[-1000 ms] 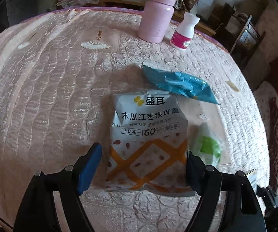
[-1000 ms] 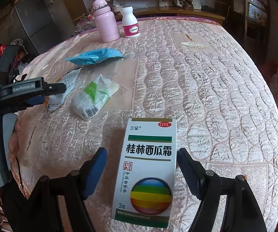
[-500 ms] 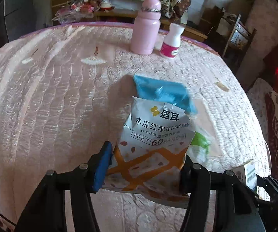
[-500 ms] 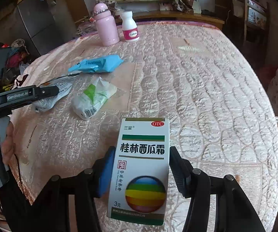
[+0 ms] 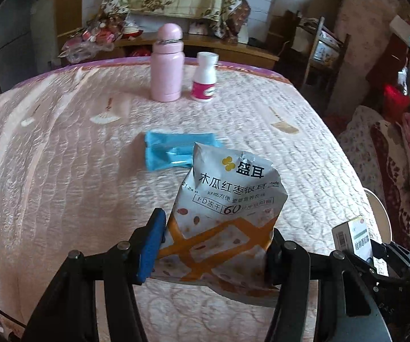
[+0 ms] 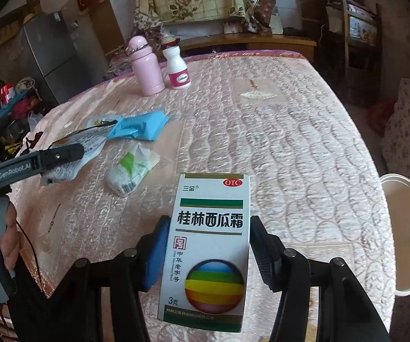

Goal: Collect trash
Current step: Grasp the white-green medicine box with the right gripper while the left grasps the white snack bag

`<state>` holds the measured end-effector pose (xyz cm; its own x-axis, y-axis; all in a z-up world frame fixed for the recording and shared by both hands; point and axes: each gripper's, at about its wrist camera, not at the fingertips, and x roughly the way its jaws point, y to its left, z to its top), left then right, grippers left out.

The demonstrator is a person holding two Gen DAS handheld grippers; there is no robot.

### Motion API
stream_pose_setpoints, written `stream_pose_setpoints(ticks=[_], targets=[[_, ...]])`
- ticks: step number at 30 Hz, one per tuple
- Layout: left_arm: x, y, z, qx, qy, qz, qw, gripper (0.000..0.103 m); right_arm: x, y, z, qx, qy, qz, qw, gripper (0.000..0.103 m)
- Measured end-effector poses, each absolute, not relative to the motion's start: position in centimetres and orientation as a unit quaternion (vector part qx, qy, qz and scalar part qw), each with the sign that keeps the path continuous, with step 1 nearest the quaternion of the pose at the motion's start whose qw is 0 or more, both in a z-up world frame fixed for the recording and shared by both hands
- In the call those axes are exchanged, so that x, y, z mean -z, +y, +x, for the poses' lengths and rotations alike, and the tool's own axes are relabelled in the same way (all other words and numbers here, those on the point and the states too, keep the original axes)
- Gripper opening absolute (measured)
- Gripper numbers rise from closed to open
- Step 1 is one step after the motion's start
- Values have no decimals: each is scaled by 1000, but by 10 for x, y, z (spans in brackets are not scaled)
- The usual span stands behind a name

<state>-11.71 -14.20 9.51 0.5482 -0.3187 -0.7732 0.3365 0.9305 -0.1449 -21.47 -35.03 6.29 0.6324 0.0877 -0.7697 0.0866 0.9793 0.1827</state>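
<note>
My left gripper [image 5: 214,242] is shut on a white and orange snack bag [image 5: 227,208] and holds it above the quilted table. My right gripper [image 6: 207,242] is shut on a white medicine box [image 6: 209,239] with a rainbow ball print, held above the table. A blue wrapper [image 5: 173,152] lies on the table beyond the snack bag; it also shows in the right wrist view [image 6: 139,126]. A crumpled white and green wrapper [image 6: 132,168] lies on the table left of the box. The left gripper and its bag [image 6: 70,154] show at the left in the right wrist view.
A pink bottle [image 5: 167,62] and a white pill bottle [image 5: 205,77] stand at the table's far edge. A white bin [image 6: 404,236] sits beside the table's right edge. A chair [image 5: 321,54] and cluttered furniture stand beyond the table.
Both grippers closed on their items and lifted them off the table. The snack bag rose and tilted upright; the box rose slightly.
</note>
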Motion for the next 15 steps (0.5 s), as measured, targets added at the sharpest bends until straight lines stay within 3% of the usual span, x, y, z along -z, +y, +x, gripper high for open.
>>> stream_pose_setpoints(ticks=[15], targets=[[-95, -217, -147, 239, 429, 43, 870, 61, -76, -396, -237, 48, 410, 109, 904, 58]])
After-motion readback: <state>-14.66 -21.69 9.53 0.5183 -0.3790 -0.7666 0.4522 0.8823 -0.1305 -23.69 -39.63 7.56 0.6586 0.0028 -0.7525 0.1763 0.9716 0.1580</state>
